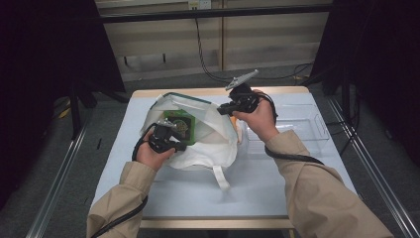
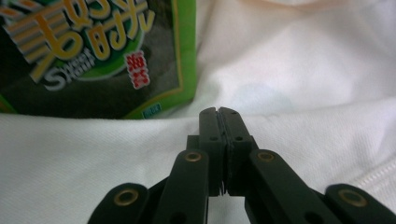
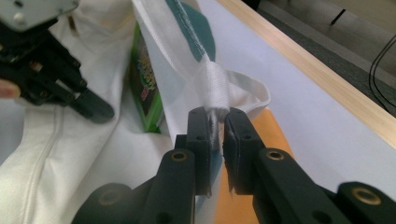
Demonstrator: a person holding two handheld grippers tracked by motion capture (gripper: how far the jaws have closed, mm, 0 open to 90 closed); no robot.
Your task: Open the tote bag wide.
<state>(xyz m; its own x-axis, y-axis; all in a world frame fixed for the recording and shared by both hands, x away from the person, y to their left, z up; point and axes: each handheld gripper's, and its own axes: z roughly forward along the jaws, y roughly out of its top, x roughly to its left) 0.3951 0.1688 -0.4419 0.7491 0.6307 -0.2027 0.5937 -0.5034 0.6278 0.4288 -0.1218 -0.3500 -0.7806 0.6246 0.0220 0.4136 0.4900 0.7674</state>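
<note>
Item: white cloth tote bag (image 1: 208, 144), centre of the high view, lying on the table (image 1: 257, 183); a green snack packet (image 1: 181, 125) stands in its mouth.

Right gripper (image 3: 215, 122): we see it pinched on the bag's white strap (image 3: 212, 86).

Left gripper (image 2: 218, 112): clenched with nothing between its jaws, tips on the cloth below the packet.

Risk: we judge the thin strap may slip from the jaws if pulled, closing the mouth around the packet.
</note>
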